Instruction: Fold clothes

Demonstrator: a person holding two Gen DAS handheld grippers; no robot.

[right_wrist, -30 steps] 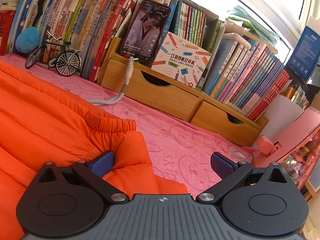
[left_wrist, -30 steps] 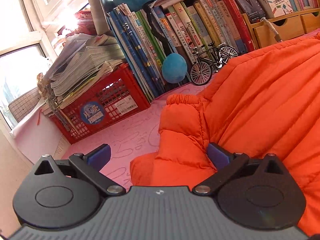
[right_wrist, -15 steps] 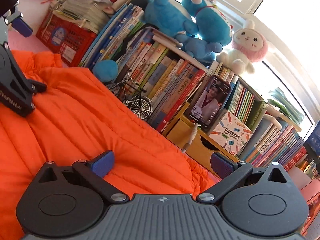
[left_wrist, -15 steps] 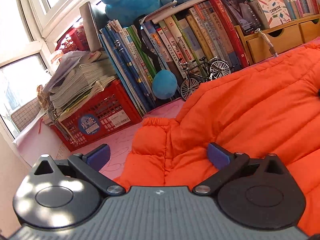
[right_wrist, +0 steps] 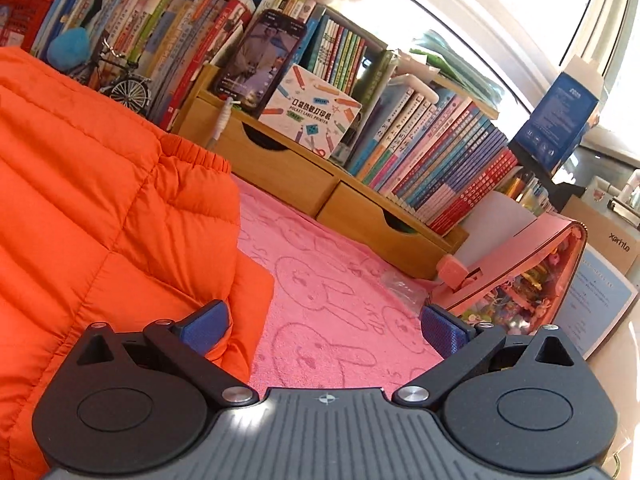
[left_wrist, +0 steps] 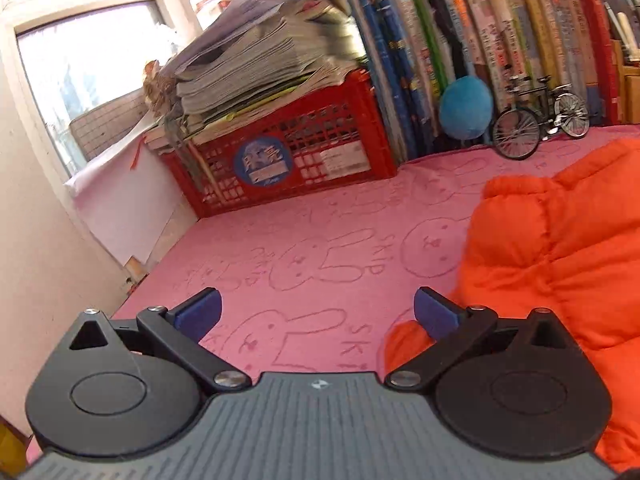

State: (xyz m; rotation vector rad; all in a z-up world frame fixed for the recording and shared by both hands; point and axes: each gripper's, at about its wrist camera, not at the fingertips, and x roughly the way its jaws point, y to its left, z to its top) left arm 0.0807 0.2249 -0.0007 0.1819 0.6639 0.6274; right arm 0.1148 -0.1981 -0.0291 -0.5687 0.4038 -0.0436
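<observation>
An orange puffer jacket (left_wrist: 560, 256) lies on a pink rabbit-print cloth (left_wrist: 320, 248). In the left wrist view it fills the right side, and a small fold of it sits under the right fingertip (left_wrist: 434, 314). My left gripper (left_wrist: 316, 312) is open over bare pink cloth, holding nothing. In the right wrist view the jacket (right_wrist: 88, 200) fills the left half, its elastic cuff (right_wrist: 196, 156) near the wooden drawers. My right gripper (right_wrist: 326, 328) is open, its left fingertip (right_wrist: 204, 326) at the jacket's edge, nothing between the fingers.
A red crate (left_wrist: 288, 156) with stacked papers, a row of books (left_wrist: 480, 40), a blue plush ball (left_wrist: 466, 108) and a model bicycle (left_wrist: 540, 120) line the back. Wooden drawers (right_wrist: 320, 184), a phone (right_wrist: 260, 60) and a pink case (right_wrist: 520, 264) stand at the right.
Both grippers have moved off the jacket toward its outer edges. The left now faces bare pink cloth; the right has dropped low at the jacket's right edge. Both stay open.
</observation>
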